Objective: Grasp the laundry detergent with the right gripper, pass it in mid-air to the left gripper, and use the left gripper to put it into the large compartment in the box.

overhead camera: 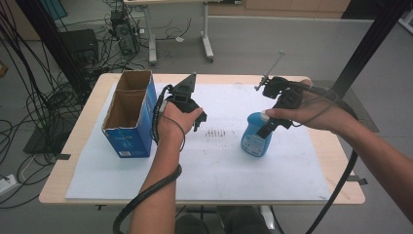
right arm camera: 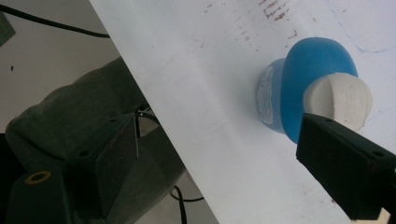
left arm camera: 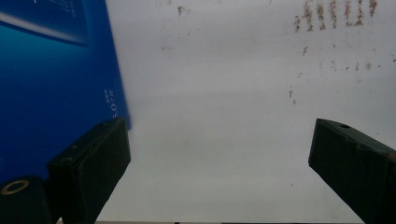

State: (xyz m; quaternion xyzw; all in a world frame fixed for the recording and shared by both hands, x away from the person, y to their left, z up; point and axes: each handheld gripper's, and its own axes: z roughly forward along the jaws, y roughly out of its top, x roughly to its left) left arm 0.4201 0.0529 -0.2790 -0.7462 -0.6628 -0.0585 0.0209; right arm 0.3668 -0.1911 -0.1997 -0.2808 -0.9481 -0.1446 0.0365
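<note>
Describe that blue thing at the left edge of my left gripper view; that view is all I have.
Observer: It is a blue box, open at the top, with two brown compartments. From the high view both look empty.
Operator: Report what else stands on the white sheet.
Observer: A blue bottle with a white cap stands upright, to the right of your left hand-held gripper.
Operator: Give me the state of the right hand-held gripper.
Observer: Its jaws stand open, with one jaw close beside the cap. Nothing is pinched between them.
</note>
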